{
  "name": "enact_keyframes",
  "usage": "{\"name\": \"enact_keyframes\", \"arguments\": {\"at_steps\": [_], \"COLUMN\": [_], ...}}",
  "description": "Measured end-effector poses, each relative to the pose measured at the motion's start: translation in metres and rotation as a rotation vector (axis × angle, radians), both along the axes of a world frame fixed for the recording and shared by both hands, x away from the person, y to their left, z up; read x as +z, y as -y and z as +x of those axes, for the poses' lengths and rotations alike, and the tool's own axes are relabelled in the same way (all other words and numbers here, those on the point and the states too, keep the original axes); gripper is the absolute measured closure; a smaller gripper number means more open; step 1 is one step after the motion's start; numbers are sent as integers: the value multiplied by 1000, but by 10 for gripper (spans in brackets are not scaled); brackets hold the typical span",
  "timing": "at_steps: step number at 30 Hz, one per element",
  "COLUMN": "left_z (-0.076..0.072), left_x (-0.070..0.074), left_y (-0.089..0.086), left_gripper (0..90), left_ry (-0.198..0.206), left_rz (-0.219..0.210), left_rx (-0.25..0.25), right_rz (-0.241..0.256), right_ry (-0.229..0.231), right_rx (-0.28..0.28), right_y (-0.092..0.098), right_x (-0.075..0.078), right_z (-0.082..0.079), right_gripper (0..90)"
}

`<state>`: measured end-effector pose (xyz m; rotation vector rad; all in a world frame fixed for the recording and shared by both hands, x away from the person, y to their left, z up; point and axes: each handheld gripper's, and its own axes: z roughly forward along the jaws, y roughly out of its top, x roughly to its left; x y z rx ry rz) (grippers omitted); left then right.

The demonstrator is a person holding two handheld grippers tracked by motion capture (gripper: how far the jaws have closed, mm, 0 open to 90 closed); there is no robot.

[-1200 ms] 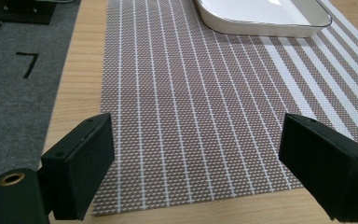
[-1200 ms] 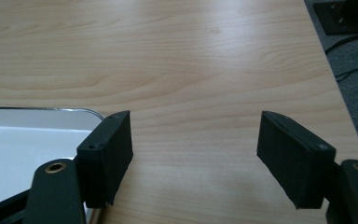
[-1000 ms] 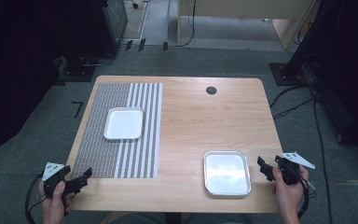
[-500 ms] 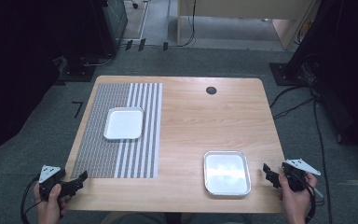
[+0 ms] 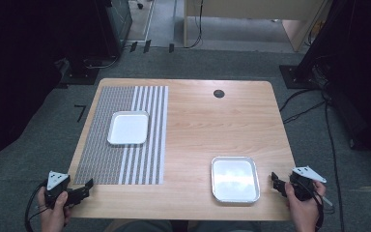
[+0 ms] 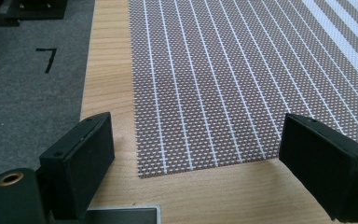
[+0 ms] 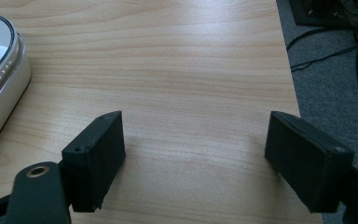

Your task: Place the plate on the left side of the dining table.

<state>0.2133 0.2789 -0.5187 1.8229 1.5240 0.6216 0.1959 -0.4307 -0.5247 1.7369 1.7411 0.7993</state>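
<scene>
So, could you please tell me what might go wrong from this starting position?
1. The metal tray lies near the table's front edge, so a clumsy push from the right gripper might slide it off.
2. The white tray rests on the woven placemat; dragging the tray might shift the mat.
3. The left gripper hovers open at the mat's corner, where a jaw could snag its edge.

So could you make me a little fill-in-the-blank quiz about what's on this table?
1. The white tray rests on the striped ____.
2. The metal tray lies nearest the ____ gripper.
3. The jaws of the left gripper stand ____, holding nothing.
4. The small dark round hole sits near the table's ____ edge.

Missing words: mat; right; open; far
</scene>
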Motion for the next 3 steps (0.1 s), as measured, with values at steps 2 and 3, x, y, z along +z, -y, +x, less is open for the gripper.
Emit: {"name": "enact_keyframes", "arguments": {"at_steps": [2, 3], "left_z": [0, 0], "left_x": [0, 0], "left_y": [0, -1], "left_gripper": [102, 100], "left_ry": [-1, -3], "left_rz": [-2, -12], "left_rx": [-9, -12], "right_rz": [0, 0], "right_ry": [0, 0], "right_rx": [1, 1], "right_y": [0, 0], "right_x": [0, 0], "right_z": [0, 0], "right_gripper": [197, 197]}}
